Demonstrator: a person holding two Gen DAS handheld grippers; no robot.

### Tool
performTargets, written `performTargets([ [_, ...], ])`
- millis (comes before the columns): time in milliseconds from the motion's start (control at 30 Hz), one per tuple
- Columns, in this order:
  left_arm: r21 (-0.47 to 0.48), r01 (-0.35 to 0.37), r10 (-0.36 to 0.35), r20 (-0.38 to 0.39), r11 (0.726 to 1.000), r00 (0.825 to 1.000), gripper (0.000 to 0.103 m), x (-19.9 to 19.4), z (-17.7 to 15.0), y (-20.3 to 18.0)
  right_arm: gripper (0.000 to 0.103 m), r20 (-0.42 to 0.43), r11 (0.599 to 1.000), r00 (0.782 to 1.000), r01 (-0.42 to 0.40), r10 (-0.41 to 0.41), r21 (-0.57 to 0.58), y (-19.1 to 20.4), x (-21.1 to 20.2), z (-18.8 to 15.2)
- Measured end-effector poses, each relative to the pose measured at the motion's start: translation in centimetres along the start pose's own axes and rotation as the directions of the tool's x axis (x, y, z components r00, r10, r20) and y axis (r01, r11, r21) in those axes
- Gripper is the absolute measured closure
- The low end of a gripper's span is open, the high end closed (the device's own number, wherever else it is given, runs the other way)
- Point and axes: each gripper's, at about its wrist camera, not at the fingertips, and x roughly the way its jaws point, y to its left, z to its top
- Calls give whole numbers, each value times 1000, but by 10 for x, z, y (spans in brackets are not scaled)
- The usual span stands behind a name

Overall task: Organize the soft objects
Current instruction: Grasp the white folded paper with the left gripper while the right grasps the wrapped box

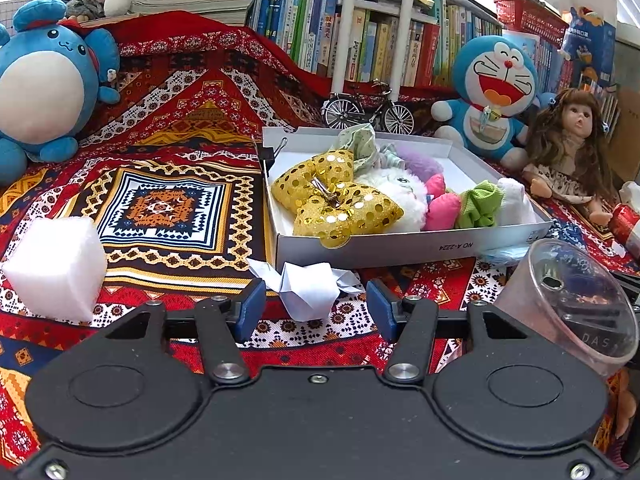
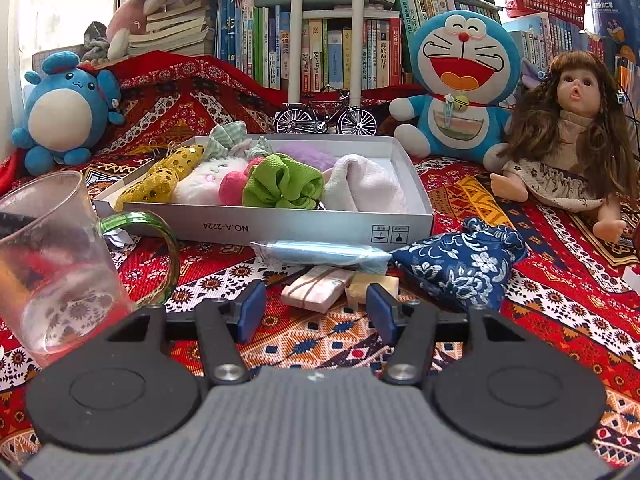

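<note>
A white cardboard box (image 1: 400, 242) (image 2: 280, 226) holds a gold sequin bow (image 1: 336, 200) (image 2: 160, 178), a white and pink plush (image 1: 404, 196) (image 2: 212, 184), a green scrunchie (image 1: 480, 204) (image 2: 280, 184) and a white cloth (image 2: 360, 186). My left gripper (image 1: 316, 312) is open and empty above the cloth, just before a crumpled white paper (image 1: 308, 286). A white foam block (image 1: 56, 266) lies to its left. My right gripper (image 2: 316, 312) is open and empty, just before a banded pink packet (image 2: 316, 290) and a blue floral pouch (image 2: 460, 264).
A glass cup (image 1: 568, 300) (image 2: 60, 264) stands between the grippers. A wrapped blue mask (image 2: 320, 254) lies before the box. A blue plush (image 1: 44, 88), a Doraemon plush (image 2: 460, 80), a doll (image 2: 568, 132) and a model bicycle (image 1: 368, 114) line the back before the bookshelf.
</note>
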Motion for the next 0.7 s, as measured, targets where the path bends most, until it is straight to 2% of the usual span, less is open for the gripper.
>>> performTargets([
  [267,-16,-6,6,-11,1000,1000,57,6,0,0,36,-3,1000,1000,7,-7,12,0,2,0],
  [433,-22,-4,4,-21,1000,1000,67,6,-1,1,35,0,1000,1000,13,-13,23,-1,2,0],
  [500,-20,-6,5,-22,1000,1000,72,6,-1,1,39,1,1000,1000,19,-19,20,0,2,0],
  [567,-20,-9,8,-23,1000,1000,73,6,-1,2,47,-3,1000,1000,23,-22,15,1,3,-1],
  [700,-20,-21,21,-21,1000,1000,74,5,-2,1,52,-2,999,1000,16,-16,31,-1,2,-2],
])
